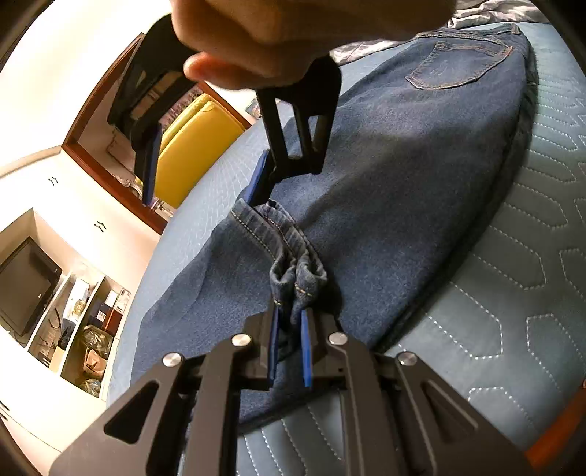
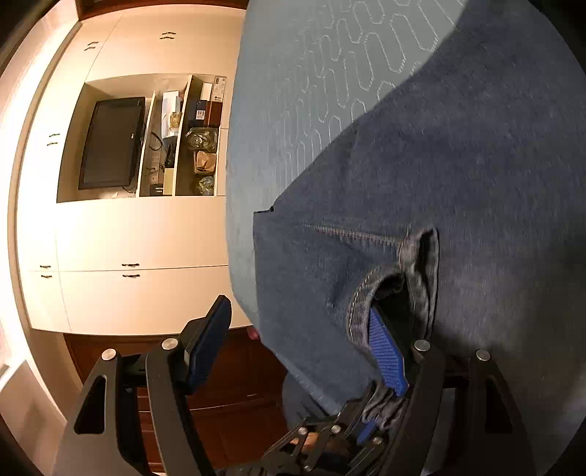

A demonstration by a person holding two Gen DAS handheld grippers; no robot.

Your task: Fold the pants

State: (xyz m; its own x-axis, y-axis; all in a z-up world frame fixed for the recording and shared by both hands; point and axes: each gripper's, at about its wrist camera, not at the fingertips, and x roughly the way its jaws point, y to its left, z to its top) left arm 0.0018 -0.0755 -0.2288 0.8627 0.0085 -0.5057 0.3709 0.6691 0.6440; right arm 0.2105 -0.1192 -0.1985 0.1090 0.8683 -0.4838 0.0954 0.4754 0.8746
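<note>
Gripping jeans hem, left claw, right claw apart, possibly yellow suitcase behind

Both views bend strongly at the rim, with dark vignetted corners and straight lines bowed. In the left wrist view, light enters from the upper left, where the white wall washes out to glare. A blurred, out-of-focus hand fills the top and throws a soft shadow across the jeans. The quilted cover is evenly lit and its stitching sharp. In the right wrist view, warm light tints the cabinets, glare burns out the left edge, and the denim blurs and darkens toward the right edge.
</note>
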